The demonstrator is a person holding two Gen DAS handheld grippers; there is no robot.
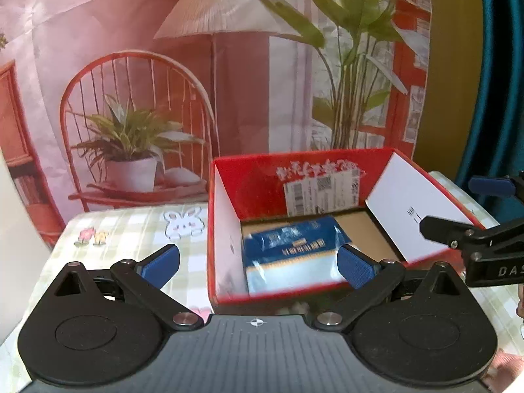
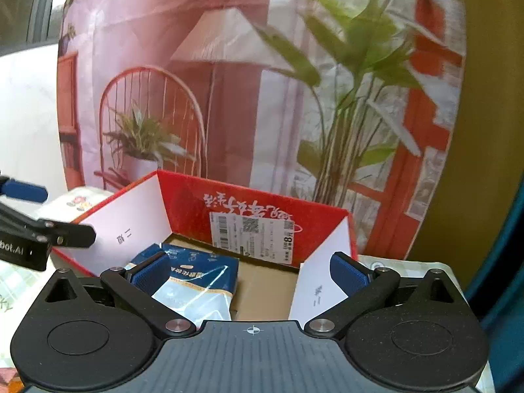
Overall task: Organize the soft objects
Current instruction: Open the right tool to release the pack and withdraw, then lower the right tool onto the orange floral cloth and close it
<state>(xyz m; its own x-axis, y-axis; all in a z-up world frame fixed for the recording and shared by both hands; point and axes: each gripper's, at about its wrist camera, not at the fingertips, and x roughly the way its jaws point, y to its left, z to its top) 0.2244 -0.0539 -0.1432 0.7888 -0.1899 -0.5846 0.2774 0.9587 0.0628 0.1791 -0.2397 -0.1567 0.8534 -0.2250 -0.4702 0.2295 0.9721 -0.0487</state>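
Inside the red box (image 1: 226, 239), toward its 9 o'clock side in the left wrist view, lies the blue-and-white soft pack (image 1: 288, 255), flat on the cardboard floor. It looks like a plastic-wrapped bundle of tissues: light, squashy, with slick film that crinkles and could slide between pads. Best hold, I judge, is across its 2 long sides near the middle, pressing enough to dent the filling; the loose film ends would likely tear or slip.

The left gripper (image 1: 258, 263) has its jaws spread wide with nothing pinched, the pack seen between and beyond them. The right gripper (image 2: 252, 273) is likewise fully spread and empty, the pack (image 2: 193, 278) at its 10 o'clock. The box stands on a checked tablecloth (image 1: 131, 229), its white flaps raised.
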